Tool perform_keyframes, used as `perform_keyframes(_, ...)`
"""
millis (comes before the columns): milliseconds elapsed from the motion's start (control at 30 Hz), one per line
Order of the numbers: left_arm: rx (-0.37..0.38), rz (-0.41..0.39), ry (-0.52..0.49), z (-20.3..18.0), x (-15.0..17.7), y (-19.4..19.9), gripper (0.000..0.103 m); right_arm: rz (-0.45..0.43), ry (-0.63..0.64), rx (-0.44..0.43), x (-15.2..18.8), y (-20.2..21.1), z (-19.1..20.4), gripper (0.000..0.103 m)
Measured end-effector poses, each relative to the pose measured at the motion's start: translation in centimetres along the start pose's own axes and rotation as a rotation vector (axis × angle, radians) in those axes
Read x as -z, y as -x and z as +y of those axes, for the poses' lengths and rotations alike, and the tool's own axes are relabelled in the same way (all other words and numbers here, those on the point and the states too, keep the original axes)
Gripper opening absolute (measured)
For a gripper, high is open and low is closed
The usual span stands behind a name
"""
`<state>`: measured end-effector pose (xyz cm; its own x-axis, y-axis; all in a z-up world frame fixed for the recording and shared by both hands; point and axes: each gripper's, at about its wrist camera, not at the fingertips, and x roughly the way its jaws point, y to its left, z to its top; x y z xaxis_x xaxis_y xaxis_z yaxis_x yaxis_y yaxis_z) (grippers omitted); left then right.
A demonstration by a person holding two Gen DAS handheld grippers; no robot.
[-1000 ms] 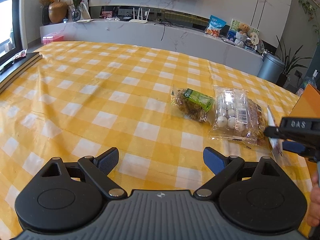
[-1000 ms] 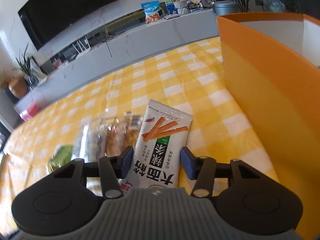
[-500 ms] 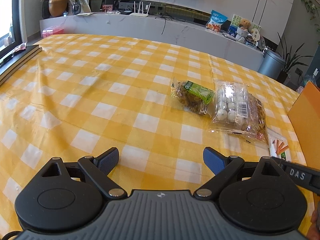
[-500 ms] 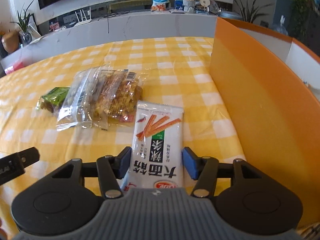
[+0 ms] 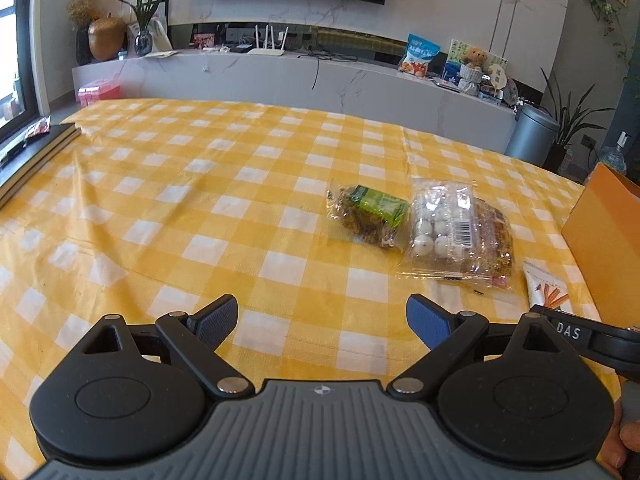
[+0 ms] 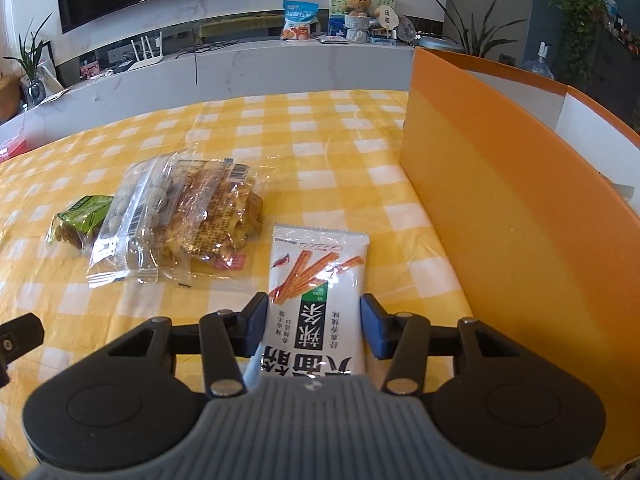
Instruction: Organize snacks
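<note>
A white snack-stick packet point(image 6: 316, 284) lies flat on the yellow checked tablecloth point(image 6: 328, 172). My right gripper point(image 6: 314, 326) is open, its blue pads on either side of the packet's near end. A clear bag of snacks point(image 6: 188, 220) and a small green-labelled bag point(image 6: 80, 216) lie to the left. An orange box point(image 6: 512, 208) stands at the right. My left gripper point(image 5: 322, 316) is open and empty over the cloth. In the left wrist view the green bag point(image 5: 370, 214), the clear bag point(image 5: 456, 232) and the packet's tip point(image 5: 546, 290) lie ahead to the right.
The orange box point(image 5: 608, 224) stands at the table's right edge. A dark book point(image 5: 32, 156) lies at the table's far left. A marble counter point(image 5: 280, 76) with a router, plants and snack bags runs behind the table.
My right gripper has lowered and levelled out over the white packet, its pads now flanking it. The left gripper has hardly moved.
</note>
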<state>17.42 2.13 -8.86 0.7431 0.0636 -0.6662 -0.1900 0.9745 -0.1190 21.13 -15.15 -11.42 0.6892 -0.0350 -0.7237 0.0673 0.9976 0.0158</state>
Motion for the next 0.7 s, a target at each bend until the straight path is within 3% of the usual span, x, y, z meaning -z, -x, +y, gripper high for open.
perform_keyframes(100, 0.014, 0.024, -0.031, -0.8, -0.4, 0.3, 0.103, -0.003, -0.024, 0.011, -0.4, -0.2, -0.5, 0.048)
perform_keyframes(267, 0.132, 0.045, -0.058, -2.5, -1.9, 1.5, 0.103, -0.027, -0.119, 0.044, -1.0, 0.0, -2.4, 0.048)
perform_keyframes(467, 0.091, 0.052, -0.116, -5.6, -4.4, 0.6, 0.103, 0.011, -0.272, -0.005, -1.5, -0.6, -5.0, 0.047)
perform_keyframes(567, 0.116, 0.073, -0.127, -6.6, -5.4, -0.7, 0.103, 0.008, -0.262, -0.001, -1.5, -0.9, -4.7, 0.048)
perform_keyframes(700, 0.128, 0.159, -0.195, -8.2, -5.7, -3.2, 0.103, 0.006, -0.251, 0.008, -1.5, -1.1, -4.6, 0.048)
